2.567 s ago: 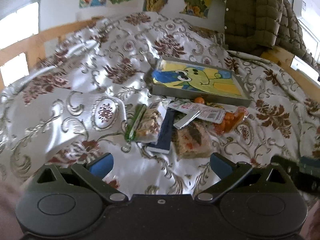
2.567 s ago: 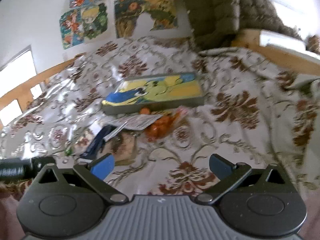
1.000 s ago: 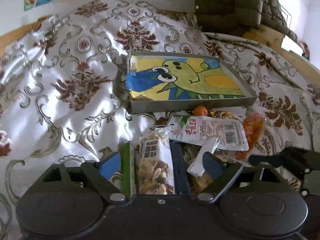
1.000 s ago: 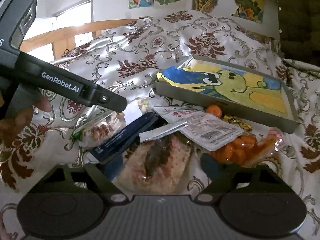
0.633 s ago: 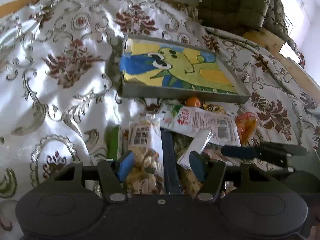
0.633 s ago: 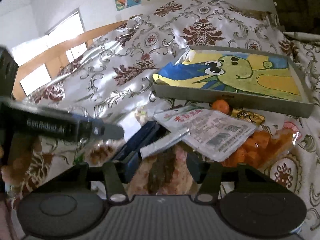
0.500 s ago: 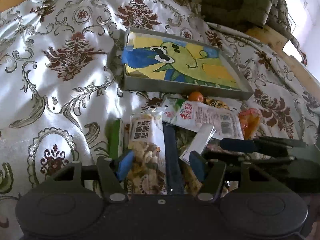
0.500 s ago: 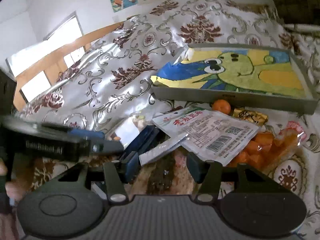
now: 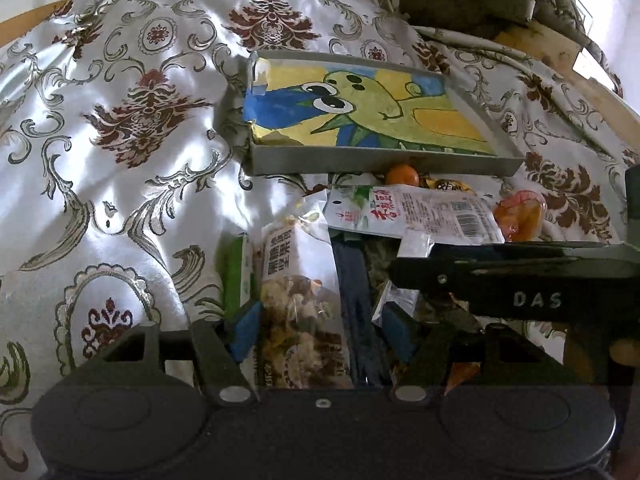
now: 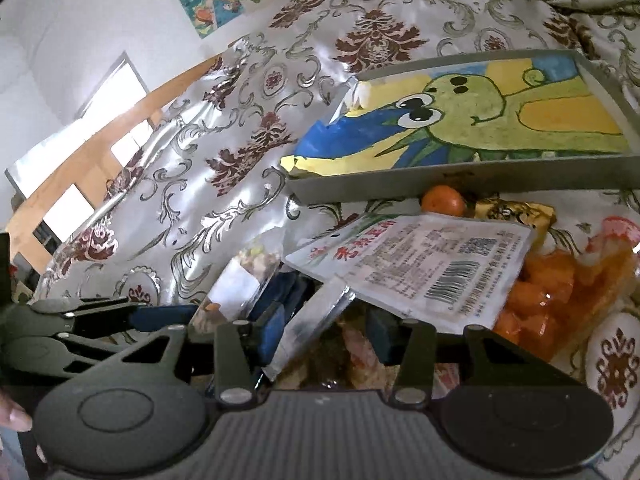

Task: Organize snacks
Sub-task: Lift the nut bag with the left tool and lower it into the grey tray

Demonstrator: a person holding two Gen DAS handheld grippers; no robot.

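While nothing yet lies in the tray (image 9: 380, 162), I count the sorting as barely begun.

Left wrist view: left gripper (image 9: 320, 330) sits low over the pile, jaws narrowed around the nut bag (image 9: 298, 300) and the dark blue pack (image 9: 356, 300). The pads look at or near the edges; I cannot tell if they grip. White pouch (image 9: 416, 216), orange (image 9: 402, 174) and orange-jelly bag (image 9: 520, 218) lie just before the tray wall, on the bedspread (image 9: 120, 140). Right gripper crosses from the right.

Right wrist view: right gripper (image 10: 324, 334), jaws part-closed, straddles the silver sachet (image 10: 312, 328) and a pink-brown pack (image 10: 356, 354); contact unclear. Tray (image 10: 440, 186) empty.

Left to do, as I judge: every snack.
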